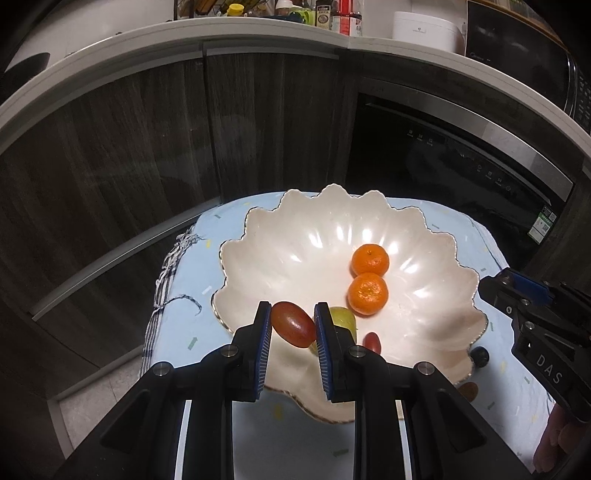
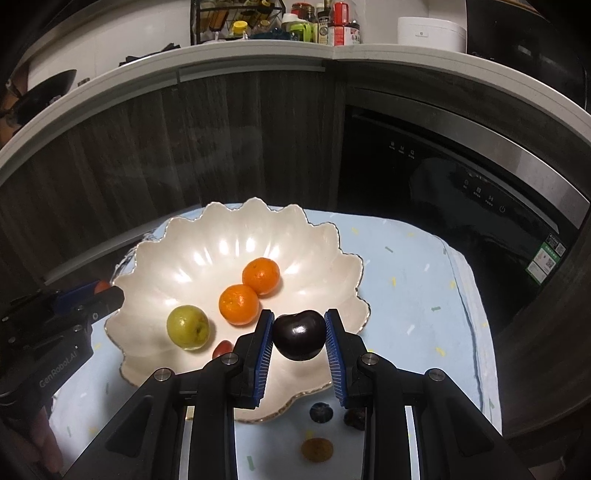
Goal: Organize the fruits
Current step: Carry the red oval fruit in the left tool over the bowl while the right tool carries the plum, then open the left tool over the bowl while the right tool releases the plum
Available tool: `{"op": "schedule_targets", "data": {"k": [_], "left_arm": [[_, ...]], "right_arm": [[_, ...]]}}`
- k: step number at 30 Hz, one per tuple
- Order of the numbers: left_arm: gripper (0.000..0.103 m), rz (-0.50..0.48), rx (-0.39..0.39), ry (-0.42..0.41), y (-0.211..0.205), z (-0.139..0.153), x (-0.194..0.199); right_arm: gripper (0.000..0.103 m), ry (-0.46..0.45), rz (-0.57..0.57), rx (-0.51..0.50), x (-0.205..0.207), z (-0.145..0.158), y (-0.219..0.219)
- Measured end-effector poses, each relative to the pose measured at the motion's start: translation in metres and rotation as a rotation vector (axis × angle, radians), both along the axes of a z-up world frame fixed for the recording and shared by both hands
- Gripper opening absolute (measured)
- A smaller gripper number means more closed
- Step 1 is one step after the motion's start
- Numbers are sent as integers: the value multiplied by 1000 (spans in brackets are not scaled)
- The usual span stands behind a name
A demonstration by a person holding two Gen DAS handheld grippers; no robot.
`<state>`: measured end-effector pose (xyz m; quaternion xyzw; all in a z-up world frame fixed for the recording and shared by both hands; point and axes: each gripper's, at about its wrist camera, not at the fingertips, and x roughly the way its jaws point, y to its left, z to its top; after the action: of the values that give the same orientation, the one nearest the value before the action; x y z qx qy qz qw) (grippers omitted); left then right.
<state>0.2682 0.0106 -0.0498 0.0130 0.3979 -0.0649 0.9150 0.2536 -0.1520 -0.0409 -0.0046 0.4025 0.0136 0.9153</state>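
Observation:
A white scalloped bowl rests on a light blue cloth. Inside lie two oranges, a green fruit and a small red fruit. My left gripper is shut on an oval red grape over the bowl's near left rim. My right gripper is shut on a dark cherry over the bowl's near right rim. Each gripper shows at the edge of the other's view.
Small dark fruits and a brownish one lie on the cloth near the bowl. Dark cabinets and an oven stand behind, with a countertop of bottles above. A person's hand holds the right gripper.

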Motion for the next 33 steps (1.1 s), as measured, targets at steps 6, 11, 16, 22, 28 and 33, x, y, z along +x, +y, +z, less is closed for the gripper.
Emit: {"op": "schedule_targets", "data": {"k": [6, 11, 16, 22, 28, 33], "left_arm": [[24, 1, 5, 14, 5, -10, 18], [24, 5, 11, 32, 7, -20, 26], [25, 12, 13, 44, 7, -26, 29], [52, 38, 17, 26, 9, -21, 27], [70, 50, 22, -4, 10, -12, 22], [78, 53, 23, -8, 9, -6, 19]], "right_arm": [[29, 26, -9, -11, 8, -7, 3], [29, 59, -15, -18, 16, -17, 3], [29, 98, -15, -5, 22, -25, 2], [54, 102, -17, -26, 22, -23, 3], [79, 50, -58, -34, 19, -12, -2], [79, 32, -69, -22, 16, -4, -5]]}}
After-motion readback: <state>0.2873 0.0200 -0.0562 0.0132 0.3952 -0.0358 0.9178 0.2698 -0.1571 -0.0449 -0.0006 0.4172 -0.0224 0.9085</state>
